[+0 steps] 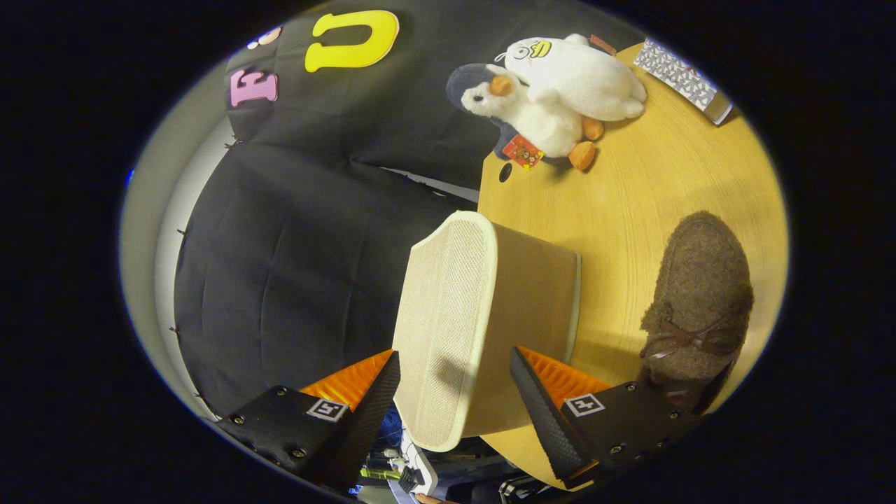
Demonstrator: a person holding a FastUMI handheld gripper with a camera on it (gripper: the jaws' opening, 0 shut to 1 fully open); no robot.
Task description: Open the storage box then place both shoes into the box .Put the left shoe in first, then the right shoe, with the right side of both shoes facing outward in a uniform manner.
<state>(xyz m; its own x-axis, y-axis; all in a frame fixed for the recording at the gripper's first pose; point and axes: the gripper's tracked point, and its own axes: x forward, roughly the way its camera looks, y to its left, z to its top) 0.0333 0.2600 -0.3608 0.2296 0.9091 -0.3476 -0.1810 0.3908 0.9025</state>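
The gripper (455,392) has its fingers (374,409) spread wide apart, not pressing on anything. Between them sits the near end of a beige storage box (483,315) with a woven mesh side. The box rests at the edge of the wooden desk (630,196). A fuzzy brown shoe (700,301) with a small bow lies beside the box. Far beyond, a stuffed penguin (518,112) and a white plush toy (581,77) lie together.
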